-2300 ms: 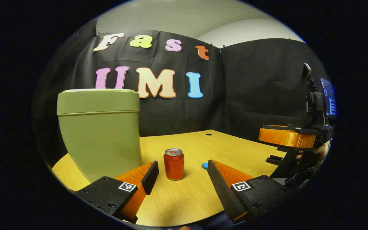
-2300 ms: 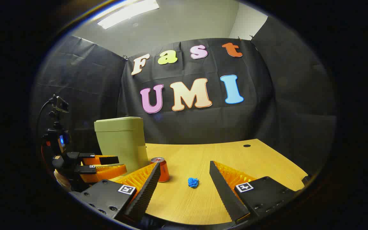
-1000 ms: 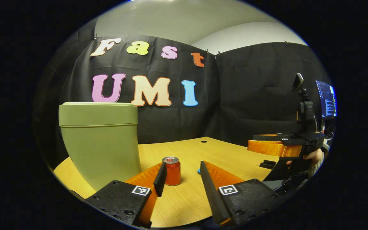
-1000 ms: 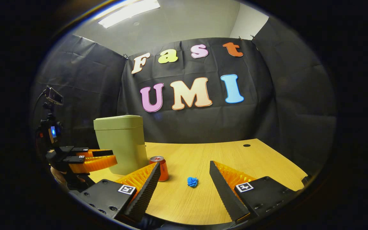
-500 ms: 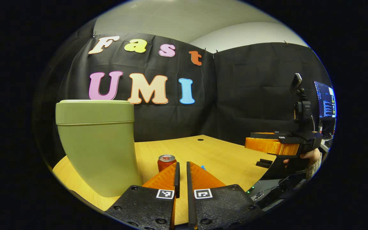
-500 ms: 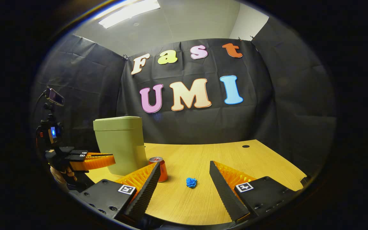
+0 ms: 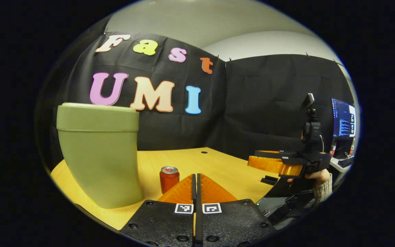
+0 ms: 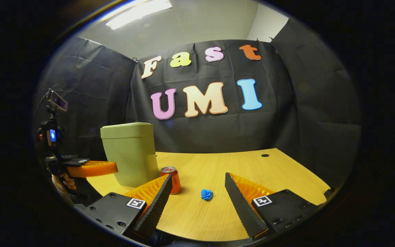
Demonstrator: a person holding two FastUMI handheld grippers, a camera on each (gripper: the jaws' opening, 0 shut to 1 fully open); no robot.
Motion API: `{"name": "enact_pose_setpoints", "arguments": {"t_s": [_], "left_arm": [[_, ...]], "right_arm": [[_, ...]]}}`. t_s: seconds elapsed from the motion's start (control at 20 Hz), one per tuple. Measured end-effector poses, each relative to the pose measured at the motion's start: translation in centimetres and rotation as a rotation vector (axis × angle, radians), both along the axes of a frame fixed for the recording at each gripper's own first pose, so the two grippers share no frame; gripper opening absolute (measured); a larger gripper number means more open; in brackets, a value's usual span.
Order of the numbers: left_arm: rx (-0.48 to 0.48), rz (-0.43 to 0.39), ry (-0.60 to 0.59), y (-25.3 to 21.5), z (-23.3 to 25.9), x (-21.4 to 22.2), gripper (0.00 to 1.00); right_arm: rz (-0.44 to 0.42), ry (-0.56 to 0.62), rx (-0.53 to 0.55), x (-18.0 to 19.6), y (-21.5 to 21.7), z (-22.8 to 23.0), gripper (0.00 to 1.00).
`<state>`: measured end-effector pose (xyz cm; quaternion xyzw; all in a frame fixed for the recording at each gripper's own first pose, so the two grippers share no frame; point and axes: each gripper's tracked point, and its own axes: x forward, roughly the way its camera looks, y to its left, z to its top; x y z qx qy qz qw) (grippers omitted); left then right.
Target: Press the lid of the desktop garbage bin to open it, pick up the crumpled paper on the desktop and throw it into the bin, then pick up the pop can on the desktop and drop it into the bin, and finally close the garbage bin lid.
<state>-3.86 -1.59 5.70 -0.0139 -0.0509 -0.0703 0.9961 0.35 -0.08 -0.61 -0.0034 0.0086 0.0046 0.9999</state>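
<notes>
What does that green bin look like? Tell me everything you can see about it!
The green bin is a tall, smooth, pale olive box that looks like plastic, with rounded corners, a little narrower at the bottom. Its flat lid is shut. It stands upright on the wooden table, at the back left. The red can stands close beside it. No gripper touches it.
</notes>
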Motion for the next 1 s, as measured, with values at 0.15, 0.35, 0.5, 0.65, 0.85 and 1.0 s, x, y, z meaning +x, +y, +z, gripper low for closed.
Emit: {"name": "enact_pose_setpoints", "arguments": {"t_s": [0.15, 0.35, 0.5, 0.65, 0.85, 1.0], "left_arm": [[0.075, 0.057, -0.054, 2.0, 4.0, -0.7, 0.00], [0.108, 0.114, -0.115, 5.5, 9.9, -1.1, 0.00], [0.142, 0.200, -0.154, 9.3, 13.6, -0.8, 0.00], [0.139, 0.275, -0.158, 12.9, 15.3, 0.2, 0.00], [0.111, 0.326, -0.102, 16.2, 14.3, 1.8, 0.00], [0.090, 0.349, -0.043, 17.9, 12.4, 2.9, 0.00]], "right_arm": [[0.005, 0.004, 0.002, -0.1, 0.0, -0.1, 0.97], [0.005, -0.001, 0.005, -0.4, 0.1, 0.2, 0.97], [0.000, -0.011, 0.000, -0.7, -0.1, 0.6, 0.97], [-0.004, -0.020, 0.004, -0.8, -0.5, 0.9, 0.97], [-0.016, -0.020, 0.018, -1.0, -1.2, 1.0, 0.97], [-0.024, -0.025, 0.022, -1.0, -1.6, 1.2, 0.97]]}}
